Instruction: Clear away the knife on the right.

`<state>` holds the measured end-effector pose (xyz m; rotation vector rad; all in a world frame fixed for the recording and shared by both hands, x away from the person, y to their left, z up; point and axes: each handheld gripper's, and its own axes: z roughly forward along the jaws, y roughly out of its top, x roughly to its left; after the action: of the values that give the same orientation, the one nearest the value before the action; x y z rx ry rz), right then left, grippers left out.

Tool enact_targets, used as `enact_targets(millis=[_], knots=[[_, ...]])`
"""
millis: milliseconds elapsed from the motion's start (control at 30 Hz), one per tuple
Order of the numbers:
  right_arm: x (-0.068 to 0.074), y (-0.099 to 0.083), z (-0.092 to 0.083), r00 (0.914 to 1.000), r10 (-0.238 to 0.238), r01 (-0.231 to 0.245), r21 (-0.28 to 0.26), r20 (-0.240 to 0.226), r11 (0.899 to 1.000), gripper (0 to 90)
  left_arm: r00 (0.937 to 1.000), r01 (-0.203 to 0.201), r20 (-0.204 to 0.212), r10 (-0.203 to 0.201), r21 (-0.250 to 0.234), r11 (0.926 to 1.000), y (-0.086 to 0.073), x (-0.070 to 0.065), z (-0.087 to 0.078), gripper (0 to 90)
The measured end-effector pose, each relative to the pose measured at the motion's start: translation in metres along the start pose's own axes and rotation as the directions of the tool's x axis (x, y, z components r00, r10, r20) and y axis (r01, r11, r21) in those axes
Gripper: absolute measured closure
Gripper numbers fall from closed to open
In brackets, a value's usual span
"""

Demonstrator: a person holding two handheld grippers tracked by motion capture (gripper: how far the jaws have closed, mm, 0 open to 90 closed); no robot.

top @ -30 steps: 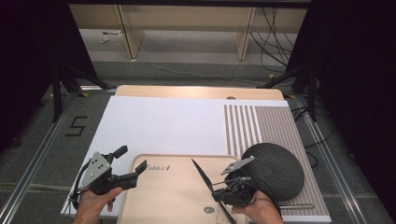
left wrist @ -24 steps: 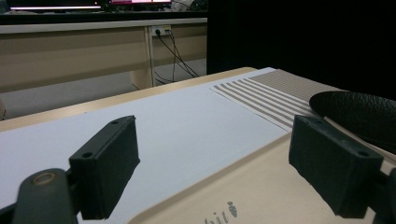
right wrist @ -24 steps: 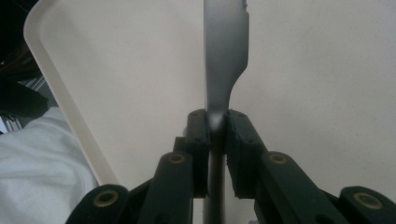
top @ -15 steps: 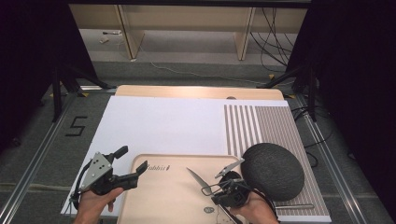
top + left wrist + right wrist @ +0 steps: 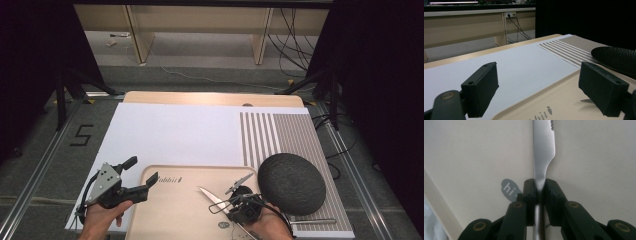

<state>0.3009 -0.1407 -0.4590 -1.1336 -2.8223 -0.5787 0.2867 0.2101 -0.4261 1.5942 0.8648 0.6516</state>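
A silver table knife [image 5: 210,196] with a serrated blade [image 5: 544,150] lies low over a beige tray [image 5: 170,215], tip pointing up-left. My right gripper [image 5: 231,207] is shut on the knife's neck; in the right gripper view [image 5: 539,187] both black pads press the metal just above the tray [image 5: 586,157]. At the tray's left edge, my left gripper [image 5: 140,174] is held in a hand with its jaws wide open and nothing between them. The left gripper view [image 5: 541,83] looks across the tray's printed corner [image 5: 564,100].
A dark round textured plate [image 5: 291,182] sits right of the tray on a brown-striped mat [image 5: 280,135]; it shows at the right [image 5: 616,58] in the left gripper view. A white mat [image 5: 175,135] covers the table behind. A grey "hi" label [image 5: 507,188] marks the tray.
The right gripper has come down and toward the near edge with the knife, bringing the blade closer to the tray. The left gripper has stayed put.
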Motion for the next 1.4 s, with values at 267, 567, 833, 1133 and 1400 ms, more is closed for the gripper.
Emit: enact_targets(millis=[267, 567, 833, 1133, 1400], knots=[[0.004, 0.003, -0.011, 0.9994, -0.023, 0.020, -0.089, -0.027, 0.996, 63.0, 1.0000, -0.002, 0.001, 0.002, 0.000, 1.0000, 0.000, 0.000, 0.000, 15.6], [0.022, 0.014, 0.001, 0.9898, -0.135, 0.126, -0.159, -0.045, 0.979, 58.3, 1.0000, -0.003, 0.000, 0.003, -0.001, 1.0000, 0.000, 0.000, 0.000, 15.6], [0.026, 0.017, 0.008, 0.9840, -0.176, 0.178, -0.122, 0.024, 0.976, 80.6, 1.0000, -0.001, -0.001, 0.001, -0.003, 1.0000, 0.001, 0.000, 0.000, 15.6], [0.027, 0.016, 0.014, 0.9719, -0.211, 0.216, -0.042, 0.105, 0.975, 90.0, 1.0000, -0.004, 0.002, 0.004, -0.002, 1.0000, 0.001, -0.001, -0.001, 15.7], [0.023, 0.016, 0.012, 0.9664, -0.206, 0.212, -0.028, 0.154, 0.977, 90.0, 1.0000, -0.003, 0.002, 0.003, -0.005, 1.0000, 0.001, -0.001, -0.001, 15.7]])
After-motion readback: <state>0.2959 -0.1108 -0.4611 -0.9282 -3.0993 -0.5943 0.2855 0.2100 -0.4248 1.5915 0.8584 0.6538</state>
